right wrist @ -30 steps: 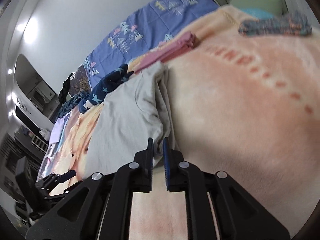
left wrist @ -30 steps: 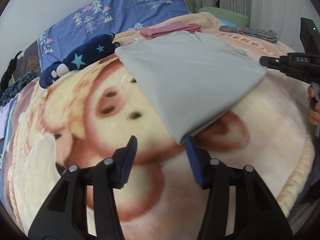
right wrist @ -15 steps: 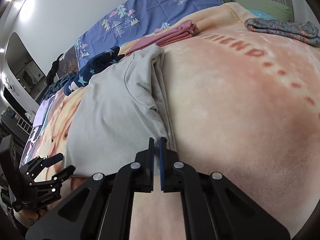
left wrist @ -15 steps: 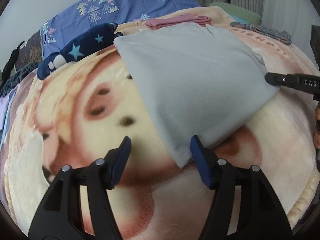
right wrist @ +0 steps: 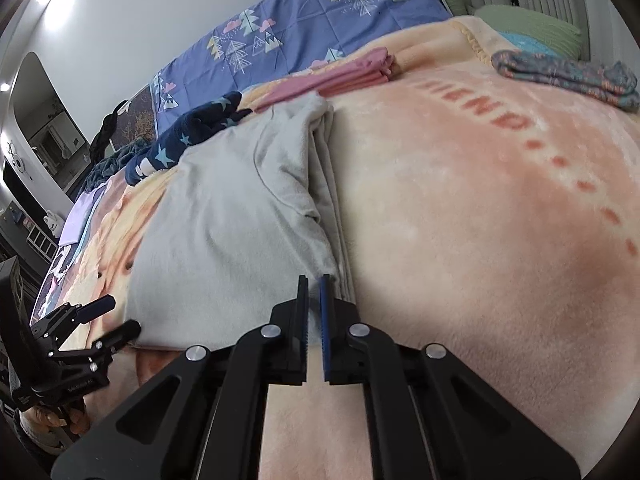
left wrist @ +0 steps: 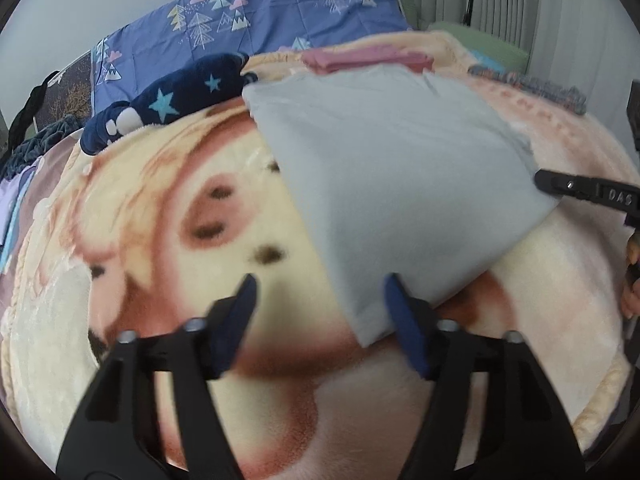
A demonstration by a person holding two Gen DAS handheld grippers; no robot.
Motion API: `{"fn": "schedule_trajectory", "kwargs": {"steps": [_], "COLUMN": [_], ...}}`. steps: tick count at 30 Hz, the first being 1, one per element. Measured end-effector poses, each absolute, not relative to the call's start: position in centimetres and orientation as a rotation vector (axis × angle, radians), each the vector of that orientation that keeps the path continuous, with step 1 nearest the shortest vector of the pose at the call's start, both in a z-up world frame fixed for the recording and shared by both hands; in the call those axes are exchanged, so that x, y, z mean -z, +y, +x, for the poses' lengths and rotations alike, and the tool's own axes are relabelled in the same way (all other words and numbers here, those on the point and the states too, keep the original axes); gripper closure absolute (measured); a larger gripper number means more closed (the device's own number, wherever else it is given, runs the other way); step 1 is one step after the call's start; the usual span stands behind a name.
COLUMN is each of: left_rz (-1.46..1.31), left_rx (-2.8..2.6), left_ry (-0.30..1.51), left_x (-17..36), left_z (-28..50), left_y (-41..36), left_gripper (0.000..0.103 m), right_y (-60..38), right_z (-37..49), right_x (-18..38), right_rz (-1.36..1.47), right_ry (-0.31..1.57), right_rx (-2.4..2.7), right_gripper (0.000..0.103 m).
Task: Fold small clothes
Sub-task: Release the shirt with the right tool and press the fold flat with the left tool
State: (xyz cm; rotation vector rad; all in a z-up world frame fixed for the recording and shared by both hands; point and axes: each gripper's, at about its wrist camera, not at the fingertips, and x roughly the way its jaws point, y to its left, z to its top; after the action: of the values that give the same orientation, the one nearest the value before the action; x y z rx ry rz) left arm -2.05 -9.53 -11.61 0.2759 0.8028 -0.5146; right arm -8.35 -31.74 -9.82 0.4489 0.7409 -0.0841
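Grey garment [left wrist: 400, 184] lies folded flat on the bed blanket [left wrist: 180, 200], mid-bed, its near corner pointing at the left gripper [left wrist: 318, 300]. Right-hand edge shows stacked layers in the right wrist view, so at least one fold looks done.

Left gripper: jaws apart, have just been closing from wider, near corner of the garment sits between them but the pads are not pressing on it. Right gripper [right wrist: 314, 304]: jaws together, nearly touching, tips at the garment's near right corner; cloth may be pinched at the tips, cannot tell for sure.

Step, as judged: taking hold of the two near corners to make the next fold, away from the person toward the far edge. Next move calls for the left jaws to clamp fully on the corner, catching all layers, then both lift together and carry the near edge over evenly. Risk: only the top layer gets caught and the stack splays.

Other clothes around: pink folded piece [right wrist: 352, 72] beyond the garment, navy star piece [left wrist: 168, 104] to the left, patterned piece [right wrist: 568, 76] far right.
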Motion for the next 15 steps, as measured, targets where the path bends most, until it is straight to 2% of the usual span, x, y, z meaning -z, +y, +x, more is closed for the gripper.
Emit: {"fn": "schedule_trajectory", "kwargs": {"steps": [5,8,10,12,15], "left_rz": [0.185,0.193,0.206,0.206,0.13], "left_rx": [0.545,0.558,0.536,0.503,0.531], "left_ry": [0.777,0.832,0.851,0.835,0.881], "left_x": [10.0,11.7,13.2,13.5,13.8], "left_z": [-0.5,0.6,1.1,1.3,2.4], "left_y": [-9.8,-11.1,-11.5,-11.0,-9.8], "left_gripper": [0.074,0.073,0.062,0.033,0.024], "right_y": [-31.4,-31.2,-31.1,-31.1,-31.0], "right_z": [-7.1,-5.3,-4.1,-3.6,-4.3], "right_x": [6.0,5.6,6.9,8.4,9.4], "right_rz": [0.37,0.353,0.338,0.328,0.319], "right_ry": [0.647,0.633,0.681,0.724,0.709], "right_rx": [0.048,0.005,0.022,0.048,0.051], "right_gripper": [0.097,0.097,0.097,0.097,0.097]}}
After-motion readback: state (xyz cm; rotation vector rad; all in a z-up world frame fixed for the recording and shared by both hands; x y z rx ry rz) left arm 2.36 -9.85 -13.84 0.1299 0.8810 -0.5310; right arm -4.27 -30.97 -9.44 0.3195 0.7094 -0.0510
